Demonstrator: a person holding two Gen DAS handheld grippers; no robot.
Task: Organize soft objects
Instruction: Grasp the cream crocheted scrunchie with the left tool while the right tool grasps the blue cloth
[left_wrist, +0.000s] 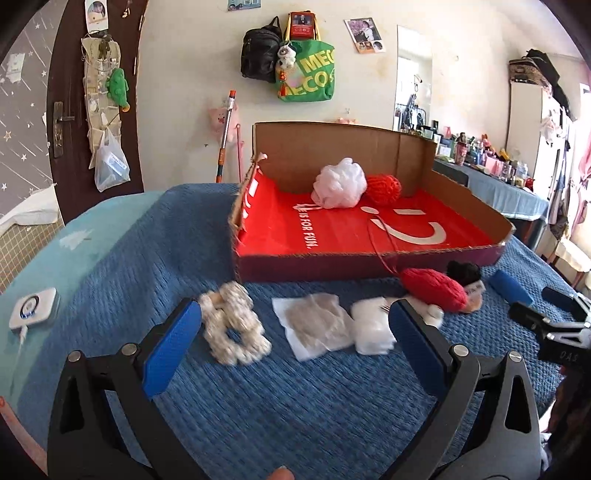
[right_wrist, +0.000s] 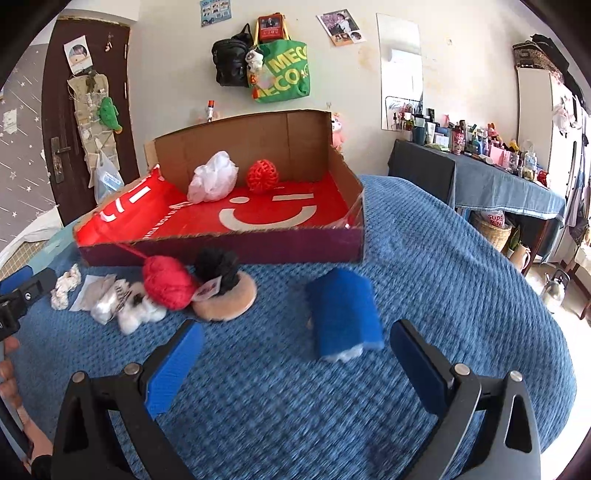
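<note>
The left tongs (left_wrist: 295, 332) hide the right edge of the white wad (left_wrist: 371, 326) behind their right pad, and their handles run off the 6 o'clock edge of the left wrist view. The white label (left_wrist: 474, 288) beside the black pompom (left_wrist: 463, 271) is too small to read. In the right wrist view the blue roll (right_wrist: 343, 314) is motion-blurred, and so is the bed cover (right_wrist: 277, 406) near the pads. A hand (right_wrist: 9, 373) at 9 o'clock is cut by the frame. Bottles on the far worktop (right_wrist: 509, 181) are too small to tell apart.
</note>
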